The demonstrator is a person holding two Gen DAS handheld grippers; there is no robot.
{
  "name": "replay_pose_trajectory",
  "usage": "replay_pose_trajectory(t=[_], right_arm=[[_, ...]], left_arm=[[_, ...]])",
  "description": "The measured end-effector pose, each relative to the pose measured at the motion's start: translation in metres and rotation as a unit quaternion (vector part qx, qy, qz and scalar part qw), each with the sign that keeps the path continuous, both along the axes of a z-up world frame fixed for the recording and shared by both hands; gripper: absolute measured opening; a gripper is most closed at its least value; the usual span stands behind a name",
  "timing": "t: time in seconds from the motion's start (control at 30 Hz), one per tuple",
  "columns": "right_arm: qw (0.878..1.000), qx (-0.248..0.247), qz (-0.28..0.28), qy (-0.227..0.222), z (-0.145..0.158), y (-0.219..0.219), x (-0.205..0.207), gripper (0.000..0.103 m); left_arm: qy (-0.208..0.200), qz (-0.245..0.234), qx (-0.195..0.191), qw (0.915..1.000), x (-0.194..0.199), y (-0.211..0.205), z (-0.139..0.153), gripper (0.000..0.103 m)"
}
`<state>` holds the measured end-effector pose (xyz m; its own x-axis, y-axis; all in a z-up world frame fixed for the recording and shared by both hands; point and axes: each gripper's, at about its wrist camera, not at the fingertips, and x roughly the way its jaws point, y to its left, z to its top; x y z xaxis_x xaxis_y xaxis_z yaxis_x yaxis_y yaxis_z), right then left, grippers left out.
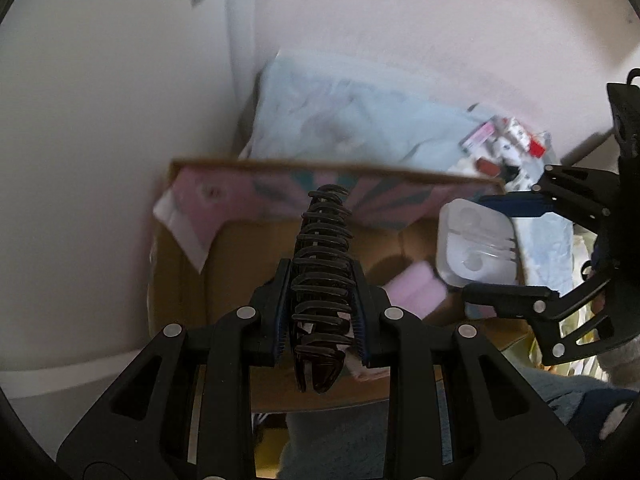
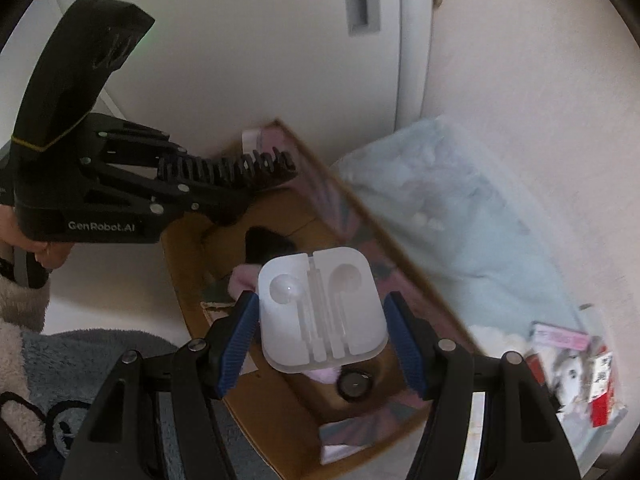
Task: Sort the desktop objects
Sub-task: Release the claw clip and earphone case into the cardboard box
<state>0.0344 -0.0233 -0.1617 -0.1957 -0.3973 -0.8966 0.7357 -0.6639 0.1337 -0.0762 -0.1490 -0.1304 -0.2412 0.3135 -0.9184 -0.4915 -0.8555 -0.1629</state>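
Note:
My left gripper (image 1: 320, 304) is shut on a black hair claw clip (image 1: 322, 264) and holds it above an open cardboard box (image 1: 180, 280). The clip (image 2: 228, 168) and the box (image 2: 280, 420) also show in the right wrist view. My right gripper (image 2: 322, 320) is shut on a white plastic earphone case (image 2: 322, 312), held over the box; the case (image 1: 476, 240) shows at the right of the left wrist view. Inside the box lie a pink item (image 1: 416, 288), a black item (image 2: 266, 246) and a small round black thing (image 2: 355, 385).
A pale blue cloth (image 2: 460, 216) lies behind the box against the white wall. A clear packet of small printed items (image 2: 576, 372) lies at the right. A blue fluffy rug (image 2: 60, 364) is at the lower left.

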Motion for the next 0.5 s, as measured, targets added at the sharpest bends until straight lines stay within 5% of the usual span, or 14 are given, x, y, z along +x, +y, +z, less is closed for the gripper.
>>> replay_pose_trajectory(t=[0.5], right_arm=[[1.0, 0.024, -0.014, -0.012, -0.013, -0.001, -0.012, 0.061]], left_arm=[[-0.027, 0.001, -0.006, 0.9996, -0.012, -0.006, -0.021, 0.024]])
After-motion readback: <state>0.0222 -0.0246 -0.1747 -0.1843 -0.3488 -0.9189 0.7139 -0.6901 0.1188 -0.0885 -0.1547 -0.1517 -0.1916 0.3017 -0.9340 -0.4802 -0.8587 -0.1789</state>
